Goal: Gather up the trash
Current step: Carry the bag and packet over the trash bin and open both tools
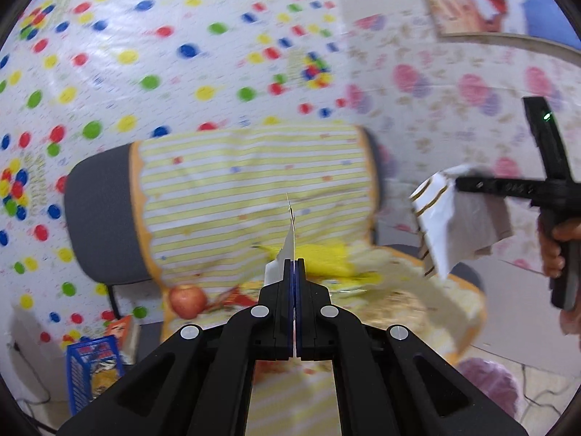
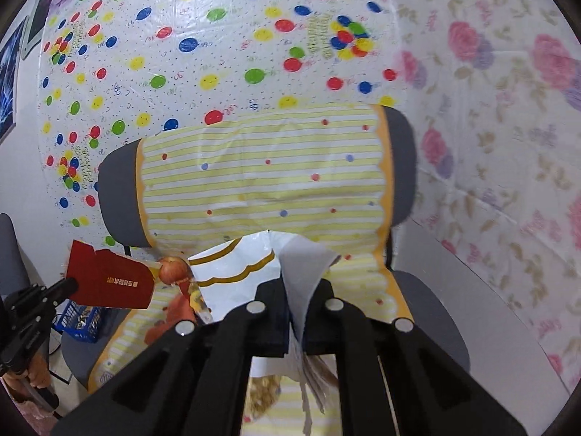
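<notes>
Left wrist view: my left gripper [image 1: 294, 265] fills the bottom of the picture, its two black fingers pressed tight together on a thin card seen edge-on, a white sliver [image 1: 288, 243] rising between the pads. In the right wrist view this same piece shows its face: a dark red torn card with small gold print [image 2: 109, 279], held up in the air at the left by that gripper [image 2: 70, 285].

My right gripper [image 2: 295, 290] is also clamped shut, on a crumpled white plastic sheet with gold scalloped lines [image 2: 236, 272] and a grey fold of it [image 2: 303, 265] that stands up between the fingers. From the left wrist view the same sheet [image 1: 435, 218] hangs in the air at the right, pinched by the right gripper [image 1: 461, 183], with a hand [image 1: 555, 243] around its handle.

Beyond both grippers stands a grey chair [image 2: 403, 160] draped in a yellow-striped cover [image 2: 261, 181] with small dots, over both backrest and seat. On the seat, near its left edge, sits a red apple [image 1: 188, 299], touching a red-and-orange wrapper [image 2: 189, 292]. A yellow item [image 1: 326, 258] lies toward the back of the seat, blurred. On the floor to the left of the chair is a blue basket [image 1: 89, 374]. Behind hang a balloon-print sheet [image 2: 218, 36] and a rose-print sheet [image 2: 508, 109].
</notes>
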Motion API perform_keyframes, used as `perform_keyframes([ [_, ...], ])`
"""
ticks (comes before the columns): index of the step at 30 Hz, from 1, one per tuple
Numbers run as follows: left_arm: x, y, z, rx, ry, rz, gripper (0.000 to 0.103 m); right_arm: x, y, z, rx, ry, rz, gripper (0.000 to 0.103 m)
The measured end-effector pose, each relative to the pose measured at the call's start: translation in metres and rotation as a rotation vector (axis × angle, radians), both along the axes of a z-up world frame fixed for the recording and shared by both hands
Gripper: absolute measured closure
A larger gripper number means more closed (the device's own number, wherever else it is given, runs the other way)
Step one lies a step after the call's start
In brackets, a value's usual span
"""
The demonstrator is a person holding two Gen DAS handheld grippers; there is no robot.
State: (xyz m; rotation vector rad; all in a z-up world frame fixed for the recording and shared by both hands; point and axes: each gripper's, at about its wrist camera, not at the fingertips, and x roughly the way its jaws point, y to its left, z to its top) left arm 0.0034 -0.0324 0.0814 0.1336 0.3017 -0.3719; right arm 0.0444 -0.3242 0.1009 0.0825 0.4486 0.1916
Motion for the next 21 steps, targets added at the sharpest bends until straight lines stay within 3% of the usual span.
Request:
perform_keyframes([
  [9,-0.075,-0.058,0.000,-0.039,-0.011,-0.252,0.103,-0.097,-0.038,-0.026,-0.018,0.007,-0.162,0.099],
  [16,-0.096,-0.112,-0.033,-0.079,0.117,-0.436,0.103,-0.157,-0.065,-0.058,-0.042,0.061,-0.299,0.099],
  [21,-0.104,-0.148,-0.071,-0.046,0.197,-0.474,0.103,-0.190,-0.075,-0.093,-0.015,0.147,-0.370,0.099],
])
